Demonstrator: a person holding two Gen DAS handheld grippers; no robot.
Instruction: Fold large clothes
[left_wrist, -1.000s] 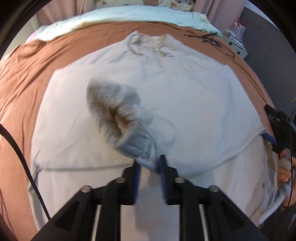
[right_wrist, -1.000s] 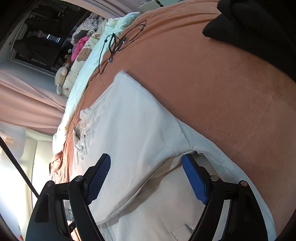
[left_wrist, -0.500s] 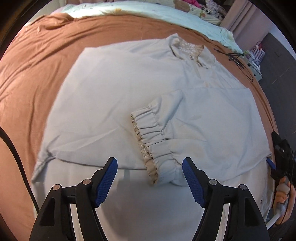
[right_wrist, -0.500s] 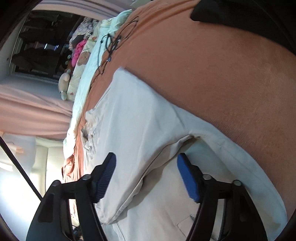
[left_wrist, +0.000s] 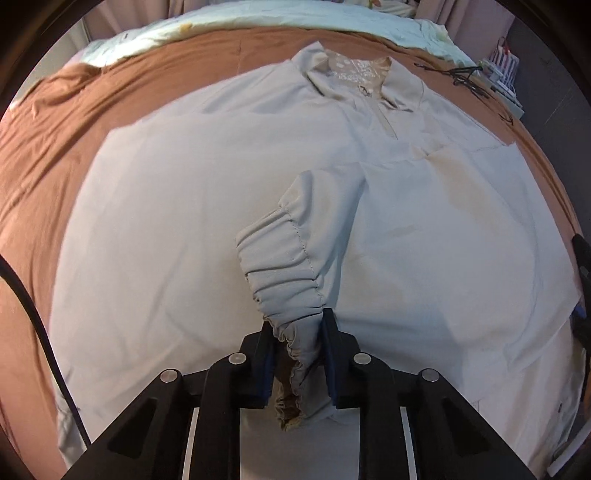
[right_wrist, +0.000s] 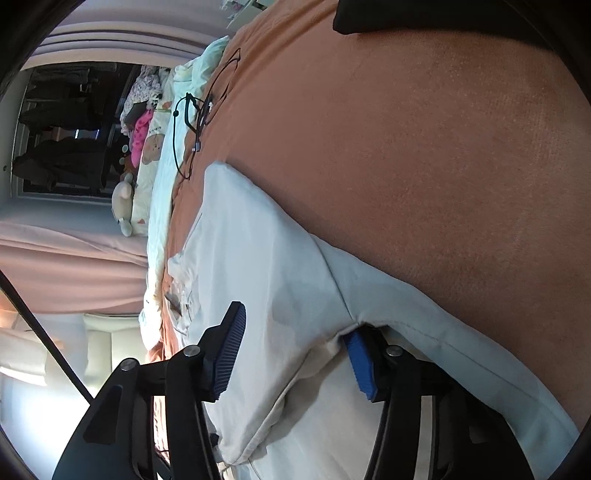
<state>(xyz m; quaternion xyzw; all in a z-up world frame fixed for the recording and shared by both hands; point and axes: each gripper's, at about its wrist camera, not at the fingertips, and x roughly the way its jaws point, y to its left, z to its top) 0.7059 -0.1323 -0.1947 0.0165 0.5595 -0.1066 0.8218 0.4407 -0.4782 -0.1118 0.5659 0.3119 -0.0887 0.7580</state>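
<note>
The pale jacket (left_wrist: 207, 229) runs off the left wrist view's lower edge, its hem unseen. The gathered cuff (left_wrist: 295, 354) sinks behind the left gripper (left_wrist: 297, 350). In the right wrist view, a fold covers the right gripper (right_wrist: 295, 350)'s far fingertip (right_wrist: 360, 363).

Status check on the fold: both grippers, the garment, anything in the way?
Left gripper just closed, shut on sleeve cuff. Right gripper closing, pads straddle folded jacket edge, not pinching. Black cable lies clear on the bedspread.
</note>
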